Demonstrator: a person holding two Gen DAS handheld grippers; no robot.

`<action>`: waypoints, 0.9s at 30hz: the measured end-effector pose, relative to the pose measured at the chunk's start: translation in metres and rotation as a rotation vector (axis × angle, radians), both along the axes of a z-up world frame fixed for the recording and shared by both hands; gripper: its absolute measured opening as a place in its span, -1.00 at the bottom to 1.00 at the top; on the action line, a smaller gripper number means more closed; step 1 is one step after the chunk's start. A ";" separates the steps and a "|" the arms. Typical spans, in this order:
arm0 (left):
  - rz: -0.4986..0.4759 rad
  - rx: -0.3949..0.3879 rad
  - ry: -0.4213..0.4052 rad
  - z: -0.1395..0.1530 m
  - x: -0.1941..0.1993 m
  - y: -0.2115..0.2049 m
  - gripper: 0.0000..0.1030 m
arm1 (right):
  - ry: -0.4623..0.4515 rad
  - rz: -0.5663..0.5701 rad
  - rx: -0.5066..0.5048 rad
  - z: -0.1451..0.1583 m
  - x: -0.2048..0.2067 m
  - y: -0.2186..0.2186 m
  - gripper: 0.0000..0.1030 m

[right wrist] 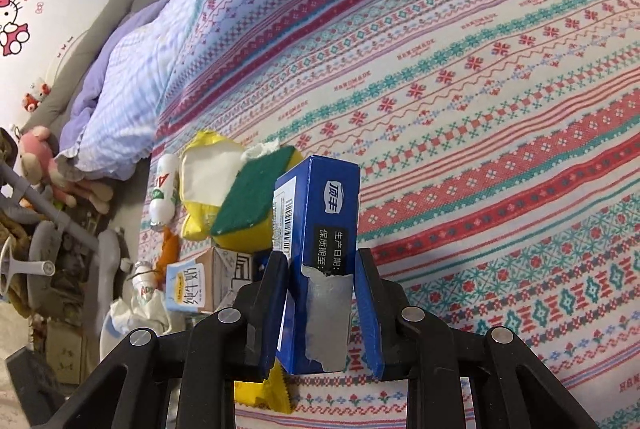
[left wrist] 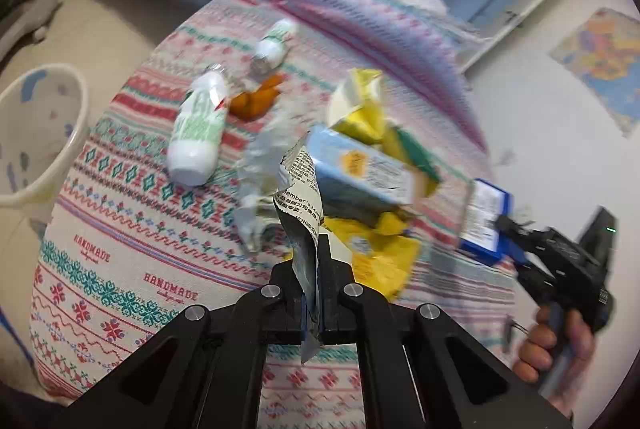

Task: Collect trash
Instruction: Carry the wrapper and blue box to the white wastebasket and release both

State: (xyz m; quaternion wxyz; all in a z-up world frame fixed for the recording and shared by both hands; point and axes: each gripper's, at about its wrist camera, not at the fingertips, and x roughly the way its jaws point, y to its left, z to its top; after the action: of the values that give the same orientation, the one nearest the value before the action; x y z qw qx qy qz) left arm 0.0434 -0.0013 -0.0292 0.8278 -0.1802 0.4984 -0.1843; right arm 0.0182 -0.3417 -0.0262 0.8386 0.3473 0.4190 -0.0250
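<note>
My left gripper (left wrist: 316,265) is shut on a crumpled printed wrapper (left wrist: 301,185) and holds it above the patterned bed cover (left wrist: 120,229). My right gripper (right wrist: 320,261) is shut on a blue box (right wrist: 320,225); the gripper and the box (left wrist: 484,221) also show at the right of the left wrist view. Trash lies on the bed: two white bottles (left wrist: 198,125) (left wrist: 276,41), orange peel (left wrist: 256,97), a light blue milk carton (left wrist: 360,165), yellow packaging (left wrist: 360,105), crumpled clear plastic (left wrist: 260,169) and a green and yellow sponge (right wrist: 252,201).
A white basin (left wrist: 36,133) stands on the floor left of the bed. A lilac quilt (right wrist: 128,77) is bunched at the head of the bed. Plush toys (right wrist: 40,157) and a grey stand (right wrist: 48,213) crowd the floor beside the bed.
</note>
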 end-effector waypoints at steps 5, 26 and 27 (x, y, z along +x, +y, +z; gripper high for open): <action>-0.008 0.017 -0.084 0.024 -0.001 0.026 -0.95 | -0.029 -0.004 -0.019 0.010 -0.006 0.003 -0.41; 0.449 0.074 0.200 -0.032 0.088 0.258 -0.95 | -0.178 0.276 -0.083 0.041 0.014 0.143 -0.41; 0.450 0.073 0.211 -0.036 0.089 0.258 -0.95 | -0.186 0.311 -0.078 0.041 0.017 0.161 -0.41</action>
State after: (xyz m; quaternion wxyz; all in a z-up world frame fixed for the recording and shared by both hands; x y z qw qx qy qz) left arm 0.1321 0.2565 -0.0648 0.7973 -0.2750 0.5357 0.0427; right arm 0.0356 -0.1811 0.0149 0.8802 0.2464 0.3871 0.1209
